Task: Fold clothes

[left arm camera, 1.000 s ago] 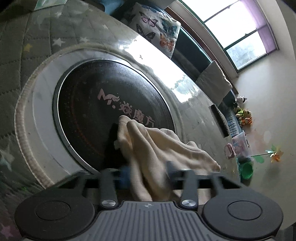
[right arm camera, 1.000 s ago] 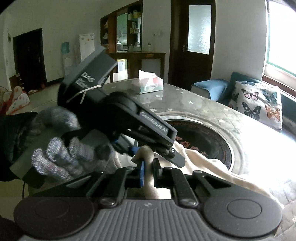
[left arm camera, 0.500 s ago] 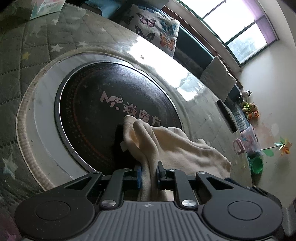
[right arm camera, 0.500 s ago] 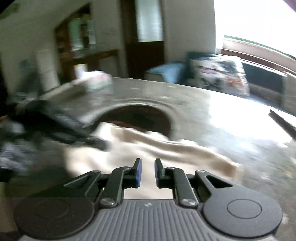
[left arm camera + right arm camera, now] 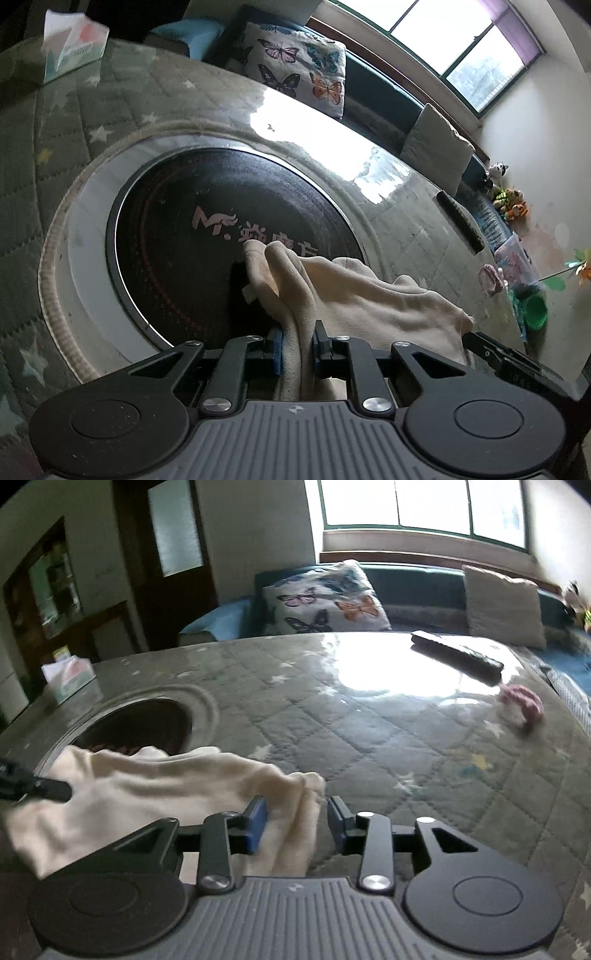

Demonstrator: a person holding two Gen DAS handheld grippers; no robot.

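My left gripper (image 5: 297,345) pinches bunched fold of cream cloth (image 5: 354,291); pinched part hidden between pads. Cloth lies partly over dark round plate (image 5: 184,240) sunk in quilted table (image 5: 369,720). My right gripper (image 5: 296,821), jaws just been opening, stands around cloth's far corner, right pad clear. Tissue box (image 5: 68,677) at table's edge. Right-wrist view blurred.

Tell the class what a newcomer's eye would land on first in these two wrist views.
First, the cream garment, stretched over the near edge of the big black round plate set in the quilted, star-patterned table. The left gripper is pinched on one bunched end; the right gripper, its jaws just opening, has the other end loose between them. Behind, the butterfly cushion stands out on the bench under the bright window.
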